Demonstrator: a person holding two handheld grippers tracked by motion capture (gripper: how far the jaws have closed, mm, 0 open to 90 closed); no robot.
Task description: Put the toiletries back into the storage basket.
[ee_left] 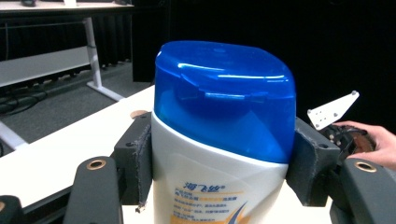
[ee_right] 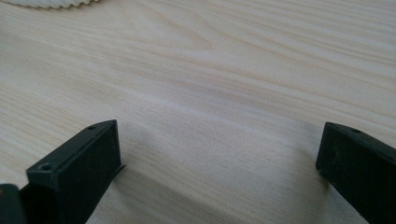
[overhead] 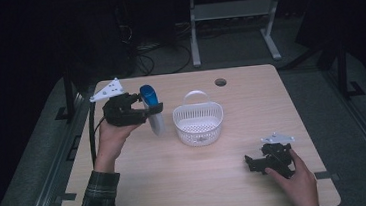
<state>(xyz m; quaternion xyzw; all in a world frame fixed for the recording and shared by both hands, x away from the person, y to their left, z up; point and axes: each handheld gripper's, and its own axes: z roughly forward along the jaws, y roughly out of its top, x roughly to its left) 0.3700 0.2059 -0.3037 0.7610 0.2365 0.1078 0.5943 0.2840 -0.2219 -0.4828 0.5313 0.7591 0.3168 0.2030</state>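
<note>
Bottle (overhead: pixel 153 110), white-bodied with a blue cap, is clamped between the pads of the left gripper (overhead: pixel 147 112) and held clear above the worktop (overhead: pixel 168 184), just left of the basket (overhead: pixel 198 119). In the left gripper view the bottle (ee_left: pixel 224 140) stands upright, cap uppermost, with one pad pressing on each side of the body just below the cap.

Surroundings: the basket is white, perforated, with a handle arched over its far side. It stands near the middle of the worktop, and no contents can be made out in it. A round cable hole (overhead: pixel 220 82) lies near the far edge of the worktop, beyond the basket. A gap of bare worktop separates the bottle from the basket rim.

Right gripper (overhead: pixel 251 163) rests low on the near right part of the worktop, well apart from the basket. In the right gripper view its jaws stand wide apart over bare wood, nothing between them.
</note>
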